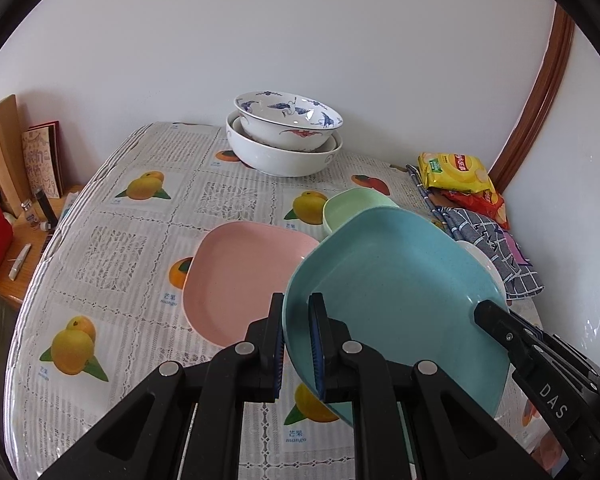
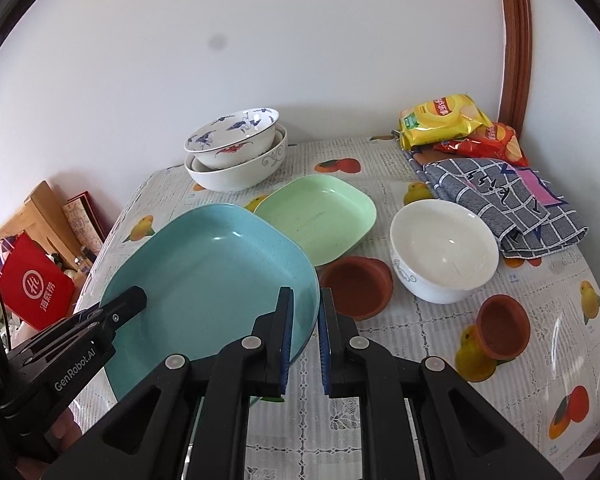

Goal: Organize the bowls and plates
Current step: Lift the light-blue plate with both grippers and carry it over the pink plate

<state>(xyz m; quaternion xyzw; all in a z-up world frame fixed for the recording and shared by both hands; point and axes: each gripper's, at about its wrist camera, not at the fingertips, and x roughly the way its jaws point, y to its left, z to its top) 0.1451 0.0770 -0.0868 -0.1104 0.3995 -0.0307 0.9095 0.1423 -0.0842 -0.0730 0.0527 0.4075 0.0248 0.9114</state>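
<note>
A blue square plate (image 1: 396, 292) is held above the table, tilted. My left gripper (image 1: 296, 344) is shut on its left rim and my right gripper (image 2: 305, 336) is shut on its right rim (image 2: 220, 276). Each gripper shows in the other's view, the right (image 1: 500, 324) and the left (image 2: 128, 304). A pink plate (image 1: 236, 276) lies below and left of the blue one. A green plate (image 2: 320, 216) lies behind it. A plain white bowl (image 2: 444, 248) stands at the right. Two stacked patterned bowls (image 1: 288, 136) stand at the back by the wall.
Two small terracotta dishes (image 2: 356, 284) (image 2: 500, 324) lie near the white bowl. A checked cloth (image 2: 500, 200) and snack bags (image 2: 444, 120) sit at the back right. A red bag (image 2: 36, 284) and wooden items stand beyond the table's left edge.
</note>
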